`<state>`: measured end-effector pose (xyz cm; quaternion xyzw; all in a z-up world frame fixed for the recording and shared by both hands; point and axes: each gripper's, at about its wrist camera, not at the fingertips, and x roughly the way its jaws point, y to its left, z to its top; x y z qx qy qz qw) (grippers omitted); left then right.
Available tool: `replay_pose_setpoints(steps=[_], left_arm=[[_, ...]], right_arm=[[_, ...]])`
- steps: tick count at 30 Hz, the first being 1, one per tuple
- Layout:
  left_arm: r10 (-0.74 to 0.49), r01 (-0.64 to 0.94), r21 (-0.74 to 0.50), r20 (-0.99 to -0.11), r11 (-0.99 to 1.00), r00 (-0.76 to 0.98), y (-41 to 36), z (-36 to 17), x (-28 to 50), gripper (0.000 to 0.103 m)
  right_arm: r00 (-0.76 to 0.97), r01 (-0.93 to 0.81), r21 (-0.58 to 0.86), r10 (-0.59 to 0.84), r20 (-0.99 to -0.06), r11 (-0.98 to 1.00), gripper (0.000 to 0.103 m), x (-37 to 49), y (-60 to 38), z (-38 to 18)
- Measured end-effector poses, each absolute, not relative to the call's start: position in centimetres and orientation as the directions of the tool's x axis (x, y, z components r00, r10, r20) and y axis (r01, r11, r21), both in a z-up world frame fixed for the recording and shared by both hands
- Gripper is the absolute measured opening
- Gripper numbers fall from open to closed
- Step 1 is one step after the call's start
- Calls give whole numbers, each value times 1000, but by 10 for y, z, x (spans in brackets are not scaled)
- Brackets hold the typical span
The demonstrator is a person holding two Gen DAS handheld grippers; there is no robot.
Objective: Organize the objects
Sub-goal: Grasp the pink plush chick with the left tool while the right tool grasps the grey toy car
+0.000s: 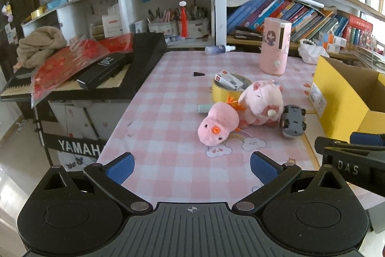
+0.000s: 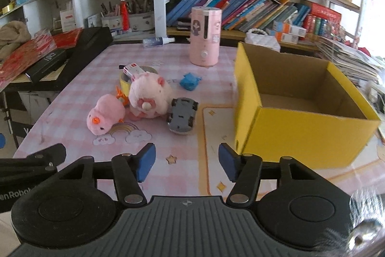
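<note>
A pink chick plush point(image 1: 217, 127) point(image 2: 104, 117) lies on the pink checked table beside a pale pink pig plush point(image 1: 261, 101) point(image 2: 149, 95). A grey toy car point(image 1: 293, 122) point(image 2: 181, 116) lies overturned to their right. A yellow tape roll point(image 1: 222, 90) point(image 2: 125, 83) with a small white box point(image 1: 228, 81) on it sits behind them. A blue crumpled thing point(image 2: 190, 81) lies further back. An open yellow cardboard box point(image 2: 300, 110) point(image 1: 344, 98) stands at the right, its inside bare. My left gripper point(image 1: 191, 166) is open and empty before the chick. My right gripper point(image 2: 186, 161) is open and empty before the car.
A pink humidifier point(image 1: 274, 47) point(image 2: 205, 36) and a spray bottle point(image 1: 220, 49) point(image 2: 157, 41) stand at the back. A black keyboard point(image 1: 96, 74) piled with red packets is at the left. Bookshelves line the back. A small black wedge point(image 1: 198, 74) lies on the table.
</note>
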<state>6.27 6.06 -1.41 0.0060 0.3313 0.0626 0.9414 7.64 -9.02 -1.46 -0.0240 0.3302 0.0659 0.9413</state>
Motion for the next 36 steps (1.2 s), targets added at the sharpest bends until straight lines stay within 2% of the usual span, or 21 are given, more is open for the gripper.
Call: replay_pose_setpoints(steps=[6,15,24,36], left_arm=[[94,-99,24,-592,995,800,64,-17,82,103],[80,-101,5,-652,995,754,68,-24,117,103],[66,-64,27,-664,998,745,63,-31,142,103],[68,-67,30,-701,997,710,62,-44,168,103]], right_arm=[[764,-163,0,127,-632,987,54,111,-83,-19],[734,-169,5,129,-667,986,54,160,-77,-36],[692,-151,-9,100,-715,988,59,202,-73,-53],[642,-138,12,99,-761,990,59,236,-77,-69]])
